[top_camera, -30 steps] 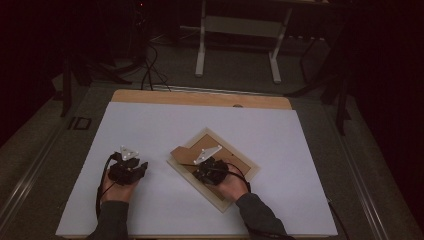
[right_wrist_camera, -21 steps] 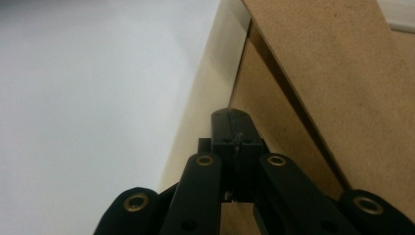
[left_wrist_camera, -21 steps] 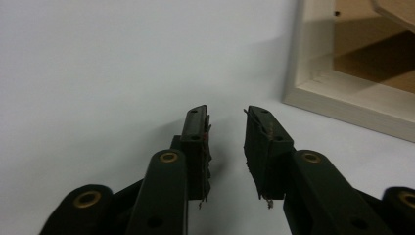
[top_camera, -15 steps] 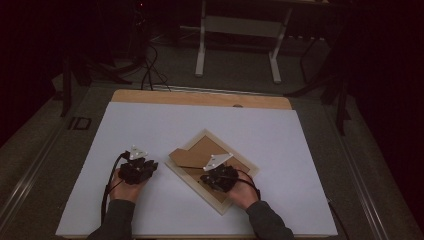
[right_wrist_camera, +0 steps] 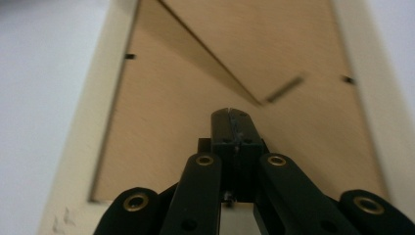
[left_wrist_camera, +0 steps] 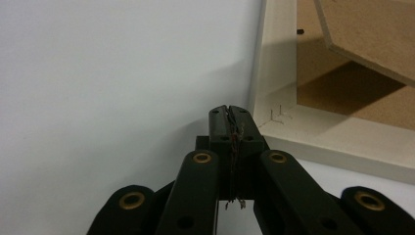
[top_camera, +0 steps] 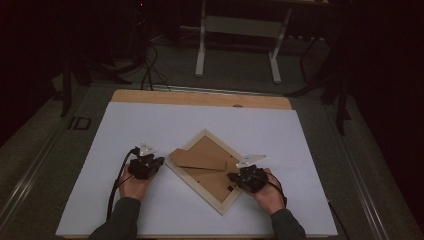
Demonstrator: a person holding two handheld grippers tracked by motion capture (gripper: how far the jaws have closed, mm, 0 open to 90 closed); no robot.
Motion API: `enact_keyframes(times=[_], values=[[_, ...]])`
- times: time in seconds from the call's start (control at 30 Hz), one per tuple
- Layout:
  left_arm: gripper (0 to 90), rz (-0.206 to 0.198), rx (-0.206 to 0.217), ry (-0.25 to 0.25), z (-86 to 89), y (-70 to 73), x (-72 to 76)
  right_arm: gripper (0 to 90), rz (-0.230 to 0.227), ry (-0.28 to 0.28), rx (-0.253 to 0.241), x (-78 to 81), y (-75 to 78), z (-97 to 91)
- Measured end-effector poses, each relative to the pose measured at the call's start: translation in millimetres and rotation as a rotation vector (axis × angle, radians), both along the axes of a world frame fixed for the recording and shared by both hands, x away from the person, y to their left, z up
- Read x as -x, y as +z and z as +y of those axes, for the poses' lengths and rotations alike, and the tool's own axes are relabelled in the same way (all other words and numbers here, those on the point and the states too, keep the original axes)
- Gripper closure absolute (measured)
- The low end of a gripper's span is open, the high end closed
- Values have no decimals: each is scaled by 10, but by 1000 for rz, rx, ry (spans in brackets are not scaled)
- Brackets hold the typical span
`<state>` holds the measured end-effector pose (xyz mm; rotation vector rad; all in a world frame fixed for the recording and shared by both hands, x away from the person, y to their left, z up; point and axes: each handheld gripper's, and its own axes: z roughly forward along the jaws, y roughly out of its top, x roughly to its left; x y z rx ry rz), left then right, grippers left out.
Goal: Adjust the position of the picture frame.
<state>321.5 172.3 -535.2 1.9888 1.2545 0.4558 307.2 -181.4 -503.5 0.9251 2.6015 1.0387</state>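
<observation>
While the picture frame point(top_camera: 212, 172) lies face down and skewed like a diamond on the white worktop point(top_camera: 150, 125), you bracket it from both sides. Your left tongs point(left_wrist_camera: 230, 108) sit on the worktop just beside the frame's pale left rail, tips together, having just been closing with nothing between them. Your right tongs point(right_wrist_camera: 230, 111) hover over the brown backing board point(right_wrist_camera: 205, 112), also pressed together and empty. A loose fibreboard easel flap point(top_camera: 197, 159) stands partly lifted off the backing. Judgement: you are at the approach step, before any grip. Next move likely calls for parting one set of tongs and steadying the rail while the other works the flap or the small black retaining tabs point(right_wrist_camera: 129, 56).
</observation>
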Motion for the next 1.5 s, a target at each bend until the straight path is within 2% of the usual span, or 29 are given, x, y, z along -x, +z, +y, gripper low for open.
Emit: enact_keyframes(times=[0.13, 0.23, 0.57, 0.8, 0.97, 1.03, 1.17, 1.37, 1.5], values=[[897, 3, -7, -1, -19, -14, -8, 900, -3, -49, -18, 31, 34, -181], [895, 5, 4, -2, -30, -21, -16, 900, 5, -73, -22, 59, 21, -297], [895, 1, -14, 3, -62, -24, -46, 900, 32, -132, -4, 128, -62, -521], [896, -9, -39, 17, -94, -14, -25, 900, 60, -171, -10, 141, -120, -577], [896, -1, -34, 17, -89, -21, -34, 900, 66, -175, -1, 141, -126, -589], [895, 2, -39, 20, -97, -30, -38, 900, 80, -179, -16, 144, -121, -594], [893, 3, -43, 22, -104, -37, -41, 900, 94, -175, -5, 148, -132, -592], [898, 4, -43, 19, -105, -37, -42, 900, 142, -189, -2, 129, -164, -624], [899, 6, -45, 13, -106, -34, -40, 900, 145, -193, 7, 119, -187, -613]])
